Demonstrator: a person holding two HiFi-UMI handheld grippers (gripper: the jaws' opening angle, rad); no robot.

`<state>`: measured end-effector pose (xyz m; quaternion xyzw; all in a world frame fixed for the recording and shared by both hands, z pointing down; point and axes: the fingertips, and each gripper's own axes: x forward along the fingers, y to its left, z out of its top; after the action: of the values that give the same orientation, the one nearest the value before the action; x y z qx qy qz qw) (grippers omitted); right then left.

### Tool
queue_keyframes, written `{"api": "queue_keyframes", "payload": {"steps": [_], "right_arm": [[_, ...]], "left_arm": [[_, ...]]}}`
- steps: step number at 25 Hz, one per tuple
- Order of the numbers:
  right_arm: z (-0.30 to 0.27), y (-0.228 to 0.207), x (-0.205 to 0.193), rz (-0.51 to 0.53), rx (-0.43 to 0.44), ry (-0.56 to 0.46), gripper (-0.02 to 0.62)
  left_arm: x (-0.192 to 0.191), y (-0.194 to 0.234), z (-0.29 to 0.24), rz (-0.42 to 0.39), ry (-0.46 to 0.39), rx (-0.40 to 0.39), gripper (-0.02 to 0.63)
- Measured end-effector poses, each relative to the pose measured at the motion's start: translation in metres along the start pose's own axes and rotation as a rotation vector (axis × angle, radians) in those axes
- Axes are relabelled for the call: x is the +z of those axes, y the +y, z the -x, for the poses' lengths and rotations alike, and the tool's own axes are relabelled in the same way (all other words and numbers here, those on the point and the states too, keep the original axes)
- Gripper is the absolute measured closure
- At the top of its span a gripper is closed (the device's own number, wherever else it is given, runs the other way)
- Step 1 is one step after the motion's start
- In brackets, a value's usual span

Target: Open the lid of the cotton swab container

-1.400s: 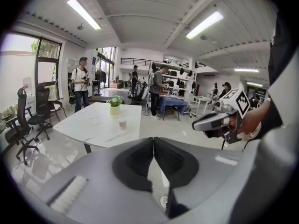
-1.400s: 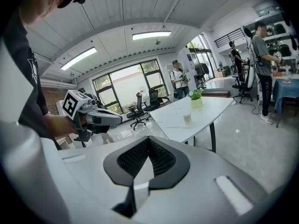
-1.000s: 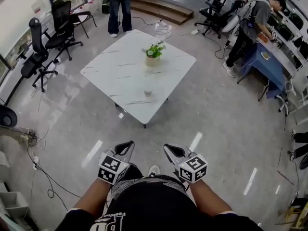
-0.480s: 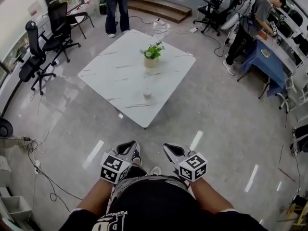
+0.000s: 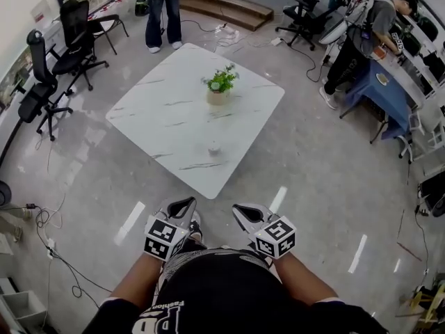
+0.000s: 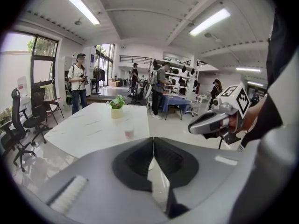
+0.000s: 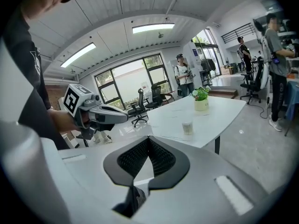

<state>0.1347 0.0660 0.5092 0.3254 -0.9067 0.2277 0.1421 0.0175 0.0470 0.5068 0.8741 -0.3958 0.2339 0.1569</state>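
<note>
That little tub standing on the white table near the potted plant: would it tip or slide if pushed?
The tub looks small and probably light, so even a gentle push could move it. The table top looks glossy, so it would likely slide. It stands upright, seemingly taller than wide, so a high push might tip it.

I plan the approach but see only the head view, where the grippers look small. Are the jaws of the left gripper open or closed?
Observer: In its own view the left gripper is shut; the jaws meet with nothing between them.
Operator: And the right one?
Observer: The right gripper is shut too, and empty, by the right gripper view.
Operator: Does the container stand upright?
Observer: Yes. Seen from the side, the cotton swab container stands upright on the table, nearer than the potted plant. Its lid is too small to judge.
</note>
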Motion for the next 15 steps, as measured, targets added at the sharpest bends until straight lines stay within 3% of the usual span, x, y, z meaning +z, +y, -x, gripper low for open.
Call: {"api": "queue_keyframes", "payload": {"steps": [10, 15], "right_arm": [[-0.057, -0.038, 0.057, 0.009, -0.071, -0.005, 0.595], [-0.081, -0.054, 0.065, -0.034, -0.129, 0.007, 0.595]], "left_arm": [[0.053, 0.07, -0.044, -0.03, -0.047, -0.072, 0.546], [0.063, 0.096, -0.061, -0.081, -0.035, -0.134, 0.546]]}}
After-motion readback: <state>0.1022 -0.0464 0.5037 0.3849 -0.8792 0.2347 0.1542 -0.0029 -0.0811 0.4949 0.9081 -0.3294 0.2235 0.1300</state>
